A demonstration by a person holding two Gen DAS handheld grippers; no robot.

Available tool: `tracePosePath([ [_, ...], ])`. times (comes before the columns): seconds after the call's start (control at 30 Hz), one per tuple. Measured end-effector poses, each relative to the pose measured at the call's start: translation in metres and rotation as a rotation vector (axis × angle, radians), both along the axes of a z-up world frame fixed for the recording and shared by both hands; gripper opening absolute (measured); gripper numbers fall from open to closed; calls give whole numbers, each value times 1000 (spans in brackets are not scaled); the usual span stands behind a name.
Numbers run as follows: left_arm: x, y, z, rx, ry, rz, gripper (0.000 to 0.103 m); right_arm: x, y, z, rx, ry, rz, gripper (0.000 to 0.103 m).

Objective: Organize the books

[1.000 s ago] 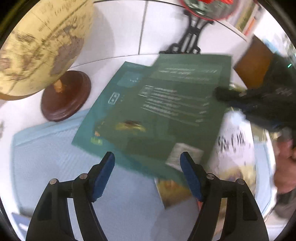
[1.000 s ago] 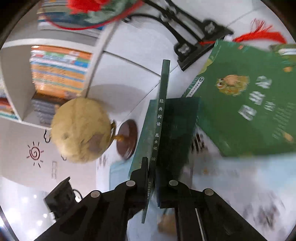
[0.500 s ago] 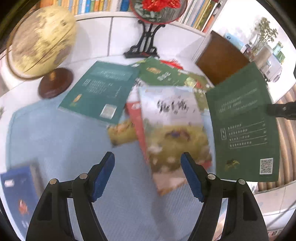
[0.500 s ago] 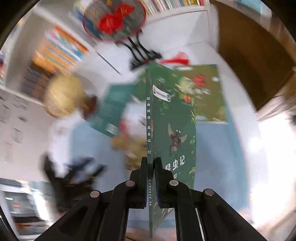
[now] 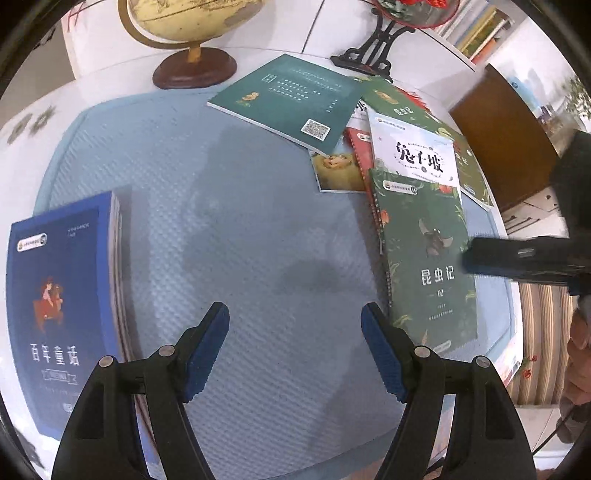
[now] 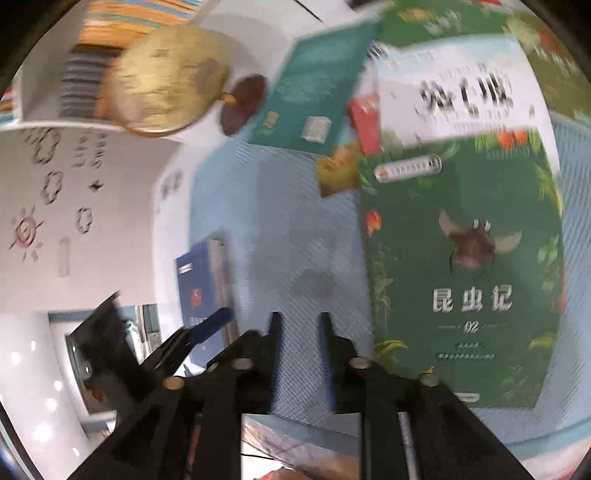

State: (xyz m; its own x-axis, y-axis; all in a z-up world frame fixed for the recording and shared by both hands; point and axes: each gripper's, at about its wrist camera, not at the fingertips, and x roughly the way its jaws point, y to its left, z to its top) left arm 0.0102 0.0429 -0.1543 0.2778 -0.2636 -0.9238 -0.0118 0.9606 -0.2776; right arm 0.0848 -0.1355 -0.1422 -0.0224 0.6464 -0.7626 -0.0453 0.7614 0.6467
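The left tongs (image 5: 295, 347) stand open over the bare blue mat (image 5: 240, 206), nothing between the blue pads. The right tongs (image 6: 298, 332) are opening, and only mat shows between them; the green insect book (image 5: 424, 254) lies flat just to their side, free of the grip.

The step in hand looks like letting this book go onto the spread at the right of the mat. To do it well, the right tongs should come fully clear before they swing off, so a pad does not drag the cover and skew the book; the next pick should take a spine or a free edge, not the middle of a cover.

The green book lies face up, a winged beetle at its centre and white title characters below it. Its upper end overlaps the white-covered book (image 5: 413, 151), a red book (image 5: 360, 147) and a yellow-pictured one (image 5: 338, 170). A teal book (image 5: 288, 98) lies back cover up, nearer the globe (image 5: 192, 22). Well apart, at the mat's left edge, a blue book (image 5: 59, 295) tops a neat stack. All rest on the white counter (image 5: 29, 118).
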Motion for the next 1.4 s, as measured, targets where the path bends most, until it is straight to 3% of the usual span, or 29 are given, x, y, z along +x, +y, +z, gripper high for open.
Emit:
tracePosePath([
  [0.03, 3, -3, -3, -13, 9, 1, 72, -2, -9, 9, -38, -58, 4, 65],
  [0.07, 5, -7, -6, -26, 16, 0, 72, -4, -18, 15, -81, -110, -2, 86],
  [0.13, 12, -20, -12, -64, 25, -13, 74, -7, -48, 22, -179, -208, -35, 89],
  [0.27, 25, -55, -32, -94, 56, -60, 74, -14, -94, 0, -292, -192, -34, 87],
  [0.33, 31, -74, -42, -118, 78, -77, 74, -20, -111, -19, -260, -176, -31, 81],
  [0.4, 36, -91, -54, -118, 104, -94, 74, -24, -122, -43, -267, -128, -36, 64],
  [0.47, 41, -102, -63, -101, 127, -91, 76, -26, -125, -65, -279, -111, -34, 63],
  [0.53, 41, -108, -63, -94, 100, -80, 79, -28, -128, -77, -280, -110, -29, 63],
  [0.63, 41, -112, -64, -93, 91, -76, 79, -31, -130, -77, -256, -152, -21, 63],
  [0.7, 41, -111, -64, -134, 88, -69, 79, -33, -137, -74, -228, -160, -18, 63],
  [0.8, 36, -106, -63, -250, 106, -57, 58, -36, -145, -75, -167, -151, -29, 60],
  [0.87, 32, -106, -64, -284, 120, -49, 47, -38, -150, -77, -125, -125, -28, 56],
  [1.03, 21, -112, -66, -275, 123, -34, 45, -48, -153, -86, -44, -71, -3, 43],
  [1.13, 20, -97, -70, -378, 139, 8, 45, -51, -161, -94, 16, -66, -12, 35],
  [1.2, 21, -92, -77, -420, 166, 28, 44, -49, -174, -103, 71, -28, -58, 17],
  [1.3, 23, -98, -76, -389, 171, 10, 43, -47, -186, -117, 155, 30, -111, 15],
  [1.4, 27, -114, -71, -245, 180, -46, 30, -45, -186, -118, 169, 32, -99, 15],
])
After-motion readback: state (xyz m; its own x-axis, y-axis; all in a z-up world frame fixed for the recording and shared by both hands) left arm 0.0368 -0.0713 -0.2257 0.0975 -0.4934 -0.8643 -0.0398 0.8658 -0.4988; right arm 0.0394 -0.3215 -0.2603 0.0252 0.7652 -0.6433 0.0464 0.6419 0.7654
